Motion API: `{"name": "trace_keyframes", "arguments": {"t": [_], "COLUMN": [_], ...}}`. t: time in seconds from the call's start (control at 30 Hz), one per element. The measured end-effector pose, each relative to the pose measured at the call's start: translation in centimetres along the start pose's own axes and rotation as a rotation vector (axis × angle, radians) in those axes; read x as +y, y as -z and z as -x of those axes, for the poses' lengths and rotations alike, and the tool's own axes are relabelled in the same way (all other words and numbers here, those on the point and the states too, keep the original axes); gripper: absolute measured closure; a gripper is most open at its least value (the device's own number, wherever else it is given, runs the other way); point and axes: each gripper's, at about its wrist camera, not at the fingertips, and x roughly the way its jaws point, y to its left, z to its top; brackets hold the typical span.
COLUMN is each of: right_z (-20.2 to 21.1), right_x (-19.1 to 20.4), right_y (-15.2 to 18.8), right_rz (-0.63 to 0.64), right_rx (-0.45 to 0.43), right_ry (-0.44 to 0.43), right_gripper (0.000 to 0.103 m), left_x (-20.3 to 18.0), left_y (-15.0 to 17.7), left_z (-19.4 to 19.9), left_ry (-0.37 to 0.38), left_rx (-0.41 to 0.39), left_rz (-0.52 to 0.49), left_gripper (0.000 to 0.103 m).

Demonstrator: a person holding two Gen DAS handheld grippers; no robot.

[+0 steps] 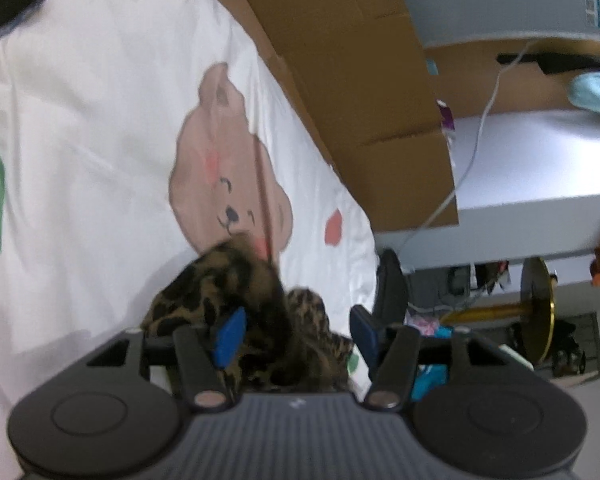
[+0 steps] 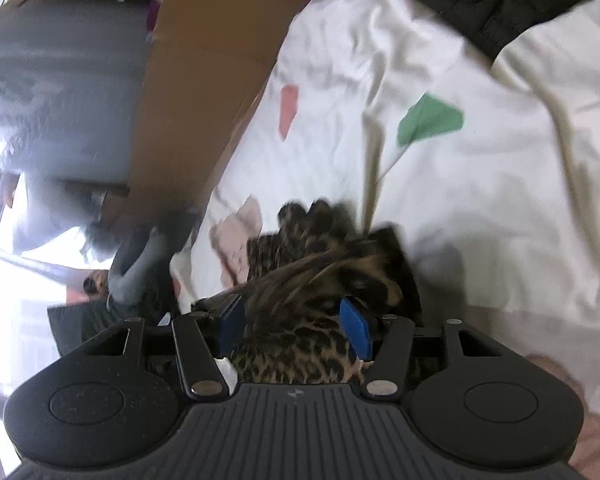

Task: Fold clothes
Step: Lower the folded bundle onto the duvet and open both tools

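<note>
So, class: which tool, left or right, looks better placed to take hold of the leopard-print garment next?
Probably the right tool: the leopard-print garment fills the gap between its open pads. The left tool is open too, but the cloth bunches toward one pad.

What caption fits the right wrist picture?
Right gripper, fingers spread, around a bunched leopard-print garment on a white bedsheet.

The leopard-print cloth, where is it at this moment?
The leopard-print cloth lies bunched on the white bear-print bedsheet, just below the bear's face, between the open fingers of both claws, near the cardboard box.
</note>
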Motion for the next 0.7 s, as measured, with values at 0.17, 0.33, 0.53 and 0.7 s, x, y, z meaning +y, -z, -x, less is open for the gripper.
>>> {"name": "trace_keyframes", "arguments": {"t": [0.17, 0.33, 0.53, 0.7], "right_z": [0.7, 1.5, 1.2, 0.7], "right_x": [-0.3, -0.5, -0.3, 0.1], "right_y": [-1.1, -1.4, -1.0, -0.3], "right_rz": [0.014, 0.077, 0.154, 0.213], "right_rx": [-0.038, -0.059, -0.046, -0.036], "right_ry": [0.029, 0.088, 0.142, 0.187], "right_gripper": [0.043, 0.043, 0.044, 0.045], "left_x": [-0.7, -1.8, -1.9, -2.3], "left_y": [-0.8, -1.1, -1.2, -1.0], "left_z": [0.3, 0.1, -1.3, -3.0], "left_ry": [-0.052, -0.173, -0.255, -0.316], "left_rx": [-0.022, -0.012, 0.027, 0.053], "left_rz": [-0.073, -0.225, -0.314, -0.409], "left_gripper": [0.043, 0.044, 0.046, 0.052]}}
